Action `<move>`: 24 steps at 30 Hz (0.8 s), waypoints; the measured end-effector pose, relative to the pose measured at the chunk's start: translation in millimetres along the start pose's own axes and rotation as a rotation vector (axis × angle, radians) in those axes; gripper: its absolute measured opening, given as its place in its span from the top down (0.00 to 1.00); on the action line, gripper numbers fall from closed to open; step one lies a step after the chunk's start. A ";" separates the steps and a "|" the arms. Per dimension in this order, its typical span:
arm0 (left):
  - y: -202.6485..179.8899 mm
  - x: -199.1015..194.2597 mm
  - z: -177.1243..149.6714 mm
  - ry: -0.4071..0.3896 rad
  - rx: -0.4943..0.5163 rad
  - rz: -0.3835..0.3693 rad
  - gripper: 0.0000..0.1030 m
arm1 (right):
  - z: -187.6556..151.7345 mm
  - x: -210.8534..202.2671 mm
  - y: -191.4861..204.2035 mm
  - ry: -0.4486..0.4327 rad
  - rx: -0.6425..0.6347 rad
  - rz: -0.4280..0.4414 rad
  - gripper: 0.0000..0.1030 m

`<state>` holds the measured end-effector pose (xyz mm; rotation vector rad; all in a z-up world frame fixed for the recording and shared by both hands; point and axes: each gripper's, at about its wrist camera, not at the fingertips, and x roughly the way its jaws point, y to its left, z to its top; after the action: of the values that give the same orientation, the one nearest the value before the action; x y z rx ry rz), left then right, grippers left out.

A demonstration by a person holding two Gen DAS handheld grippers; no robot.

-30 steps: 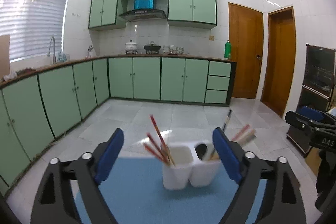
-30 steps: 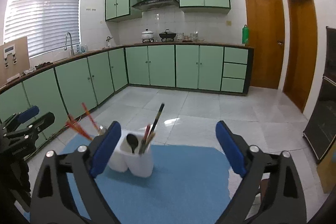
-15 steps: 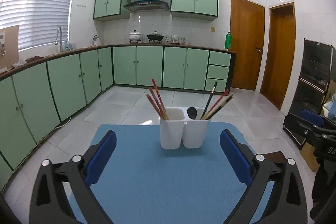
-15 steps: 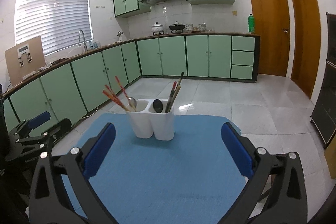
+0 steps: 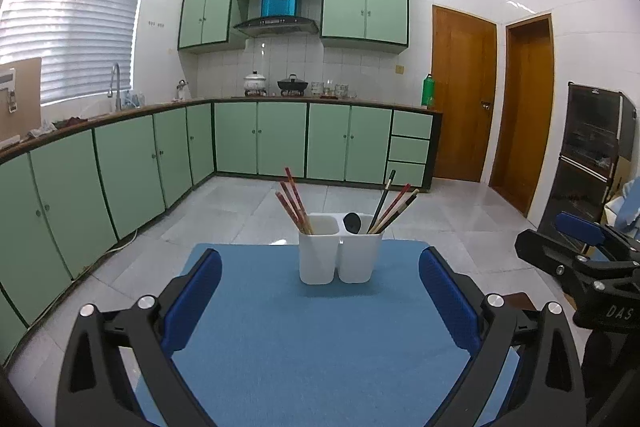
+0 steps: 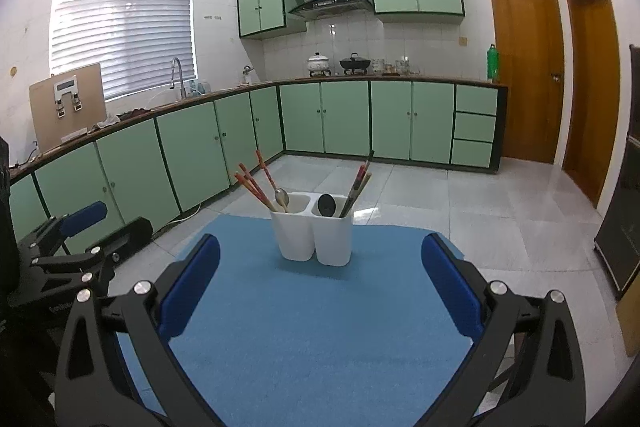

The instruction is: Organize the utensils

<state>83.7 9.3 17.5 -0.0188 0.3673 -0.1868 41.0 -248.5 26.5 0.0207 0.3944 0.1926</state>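
Blue mat (image 5: 320, 339) wider below withdrawn tongs (image 5: 320, 299)

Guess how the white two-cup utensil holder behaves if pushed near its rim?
The white holder looks like light plastic, so it probably slides on the blue mat. The long chopsticks lean outward above it, so a high push might tip it.

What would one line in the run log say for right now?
left hand-held gripper: open, empty | right hand-held gripper: open, empty | white holder: upright on blue mat, chopsticks and spoons inside
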 end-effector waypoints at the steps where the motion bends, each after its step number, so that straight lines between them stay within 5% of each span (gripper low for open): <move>1: -0.4 -1.7 0.1 -0.003 0.001 -0.002 0.06 | 0.6 -2.3 1.8 -0.004 -0.005 0.000 0.05; 24: -2.2 -23.8 -0.1 -0.038 0.017 -0.002 0.06 | 6.1 -14.7 10.8 -0.021 -0.038 -0.004 0.05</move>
<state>61.5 11.5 26.0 -0.0059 0.3281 -0.1912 28.0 -240.6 38.3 -0.0154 0.3695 0.1959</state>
